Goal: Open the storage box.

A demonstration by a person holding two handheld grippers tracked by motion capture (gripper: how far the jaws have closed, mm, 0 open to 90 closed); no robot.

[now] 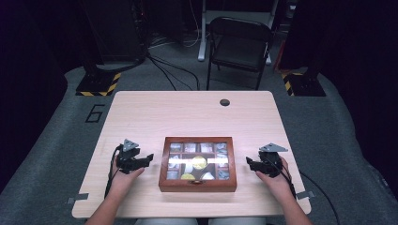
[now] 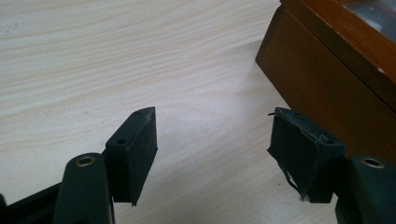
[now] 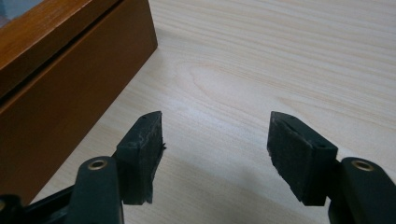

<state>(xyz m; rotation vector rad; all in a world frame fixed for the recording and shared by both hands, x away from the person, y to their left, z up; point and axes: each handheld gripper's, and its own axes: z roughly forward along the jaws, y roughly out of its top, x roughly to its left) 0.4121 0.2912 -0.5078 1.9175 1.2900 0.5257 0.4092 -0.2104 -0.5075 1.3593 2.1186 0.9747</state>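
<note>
A brown wooden box (image 1: pixel 197 161) with a glass lid divided into small compartments sits shut on the near middle of the table. My left gripper (image 1: pixel 149 158) rests just left of the box, jaws apart with only bare tabletop between them (image 2: pixel 212 135); the box's side wall (image 2: pixel 322 88) lies close to the right of those jaws. My right gripper (image 1: pixel 249 162) sits just right of the box, jaws likewise apart and empty (image 3: pixel 215 133), with the box's side (image 3: pixel 70 88) at the left of that view. Neither gripper touches the box.
The light wooden table (image 1: pixel 187 115) has a round cable hole (image 1: pixel 225 102) near its far edge. A black folding chair (image 1: pixel 238 44) stands beyond the table, with cables and stand bases on the grey floor. Both hands rest on the table near its front edge.
</note>
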